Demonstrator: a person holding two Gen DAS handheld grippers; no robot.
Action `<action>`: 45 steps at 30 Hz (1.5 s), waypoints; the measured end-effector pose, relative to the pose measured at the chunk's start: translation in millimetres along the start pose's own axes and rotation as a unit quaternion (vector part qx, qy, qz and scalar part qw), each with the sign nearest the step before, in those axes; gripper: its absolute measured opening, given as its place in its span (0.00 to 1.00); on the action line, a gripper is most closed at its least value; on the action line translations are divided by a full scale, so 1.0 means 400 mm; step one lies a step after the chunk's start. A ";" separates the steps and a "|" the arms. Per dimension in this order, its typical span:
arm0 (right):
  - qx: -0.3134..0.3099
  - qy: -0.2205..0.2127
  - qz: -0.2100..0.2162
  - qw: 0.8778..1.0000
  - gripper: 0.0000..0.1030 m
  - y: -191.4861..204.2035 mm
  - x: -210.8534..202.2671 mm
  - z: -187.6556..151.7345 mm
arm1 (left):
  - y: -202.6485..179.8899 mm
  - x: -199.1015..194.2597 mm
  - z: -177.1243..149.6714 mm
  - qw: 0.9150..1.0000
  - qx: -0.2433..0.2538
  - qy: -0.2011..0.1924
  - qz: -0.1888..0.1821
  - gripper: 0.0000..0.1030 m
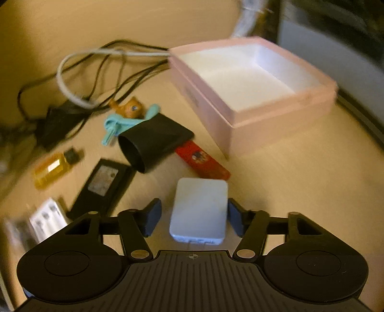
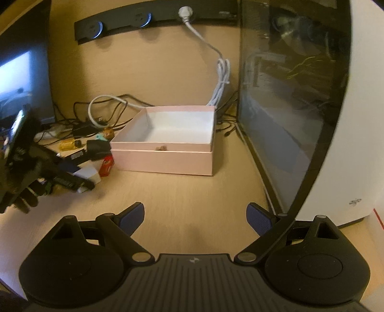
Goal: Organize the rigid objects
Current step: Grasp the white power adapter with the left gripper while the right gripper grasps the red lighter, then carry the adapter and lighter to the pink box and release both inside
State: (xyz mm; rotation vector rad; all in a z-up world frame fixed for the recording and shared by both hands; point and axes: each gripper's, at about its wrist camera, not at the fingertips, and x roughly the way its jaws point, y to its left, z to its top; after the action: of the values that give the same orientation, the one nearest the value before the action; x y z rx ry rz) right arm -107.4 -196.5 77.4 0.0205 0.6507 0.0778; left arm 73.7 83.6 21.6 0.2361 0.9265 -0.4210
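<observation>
A white rectangular block (image 1: 199, 211) lies on the wooden desk between the open fingers of my left gripper (image 1: 192, 217); the right pad is near its side, the left pad stands apart. Beyond it lie a red flat item (image 1: 201, 159), a black cup on its side (image 1: 151, 144), a teal clip (image 1: 115, 124), a small brown figure (image 1: 130, 108), an amber bottle (image 1: 51, 169) and a black flat device (image 1: 103, 184). An open pink box (image 1: 252, 96), white inside, stands at the right; it also shows in the right wrist view (image 2: 165, 156). My right gripper (image 2: 195, 219) is open and empty above bare desk.
Black and white cables (image 1: 96, 72) tangle behind the objects. A white blister pack (image 1: 48, 220) lies at the left. In the right wrist view a glass-sided case (image 2: 288, 96) stands at the right, a socket strip (image 2: 144, 19) on the wall, and the left hand-held gripper (image 2: 36, 172) at the left.
</observation>
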 end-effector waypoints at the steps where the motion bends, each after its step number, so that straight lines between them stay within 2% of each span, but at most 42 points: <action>1: -0.002 0.001 0.004 1.000 0.90 0.004 0.002 0.000 | 0.008 -0.003 -0.004 1.000 -0.022 -0.008 -0.003 0.52; 4: -0.006 0.005 0.019 1.000 0.90 0.018 0.022 0.006 | 0.011 -0.034 -0.037 0.998 -0.064 -0.011 0.006 0.49; 7: -0.023 0.007 0.040 0.999 0.86 0.051 0.068 0.021 | 0.012 -0.092 -0.103 0.991 -0.133 -0.016 0.011 0.49; 14: -0.098 0.011 0.105 0.990 0.54 0.230 0.244 0.079 | 0.006 -0.250 -0.276 0.970 -0.239 -0.041 0.002 0.49; 17: -0.113 0.008 0.115 0.987 0.45 0.316 0.326 0.103 | 0.017 -0.317 -0.329 0.969 -0.242 -0.039 0.014 0.49; 19: -0.117 0.009 0.115 0.986 0.42 0.362 0.372 0.112 | 0.039 -0.356 -0.348 0.969 -0.244 -0.043 0.025 0.49; 21: -0.118 0.014 0.107 0.987 0.38 0.406 0.417 0.122 | 0.075 -0.388 -0.363 0.966 -0.253 -0.049 0.027 0.49; 25: -0.101 0.024 0.077 0.992 0.36 0.441 0.463 0.129 | 0.133 -0.415 -0.381 0.961 -0.268 -0.065 0.016 0.49; 26: -0.094 0.033 0.068 0.993 0.33 0.441 0.470 0.127 | 0.145 -0.414 -0.381 0.960 -0.270 -0.070 0.011 0.49; 27: -0.088 0.043 0.067 0.993 0.22 0.434 0.473 0.124 | 0.155 -0.410 -0.381 0.960 -0.272 -0.074 0.003 0.49; 31: -0.088 0.068 0.056 0.992 0.22 0.415 0.410 0.097 | 0.175 -0.375 -0.359 0.956 -0.274 -0.084 -0.057 0.48; 33: -0.089 0.083 0.042 0.992 0.22 0.400 0.357 0.071 | 0.169 -0.352 -0.341 0.958 -0.262 -0.083 -0.086 0.48; 37: -0.089 0.125 0.063 0.986 0.24 0.377 0.261 0.025 | 0.138 -0.328 -0.319 0.962 -0.238 -0.077 -0.111 0.49; 39: -0.105 0.109 0.056 0.987 0.40 0.383 0.238 0.017 | 0.128 -0.326 -0.323 0.960 -0.240 -0.080 -0.115 0.49; 42: -0.095 0.075 0.048 0.991 0.40 0.390 0.259 0.028 | 0.120 -0.322 -0.329 0.959 -0.256 -0.068 -0.103 0.49; 45: -0.075 0.064 0.062 0.993 0.40 0.396 0.303 0.039 | 0.100 -0.320 -0.334 0.964 -0.242 -0.053 -0.097 0.49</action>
State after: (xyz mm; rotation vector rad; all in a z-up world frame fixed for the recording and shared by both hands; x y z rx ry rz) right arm -12.3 -29.2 23.2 -0.0890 0.7709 0.2495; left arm -72.1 201.1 48.4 -0.3248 0.9209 -0.3702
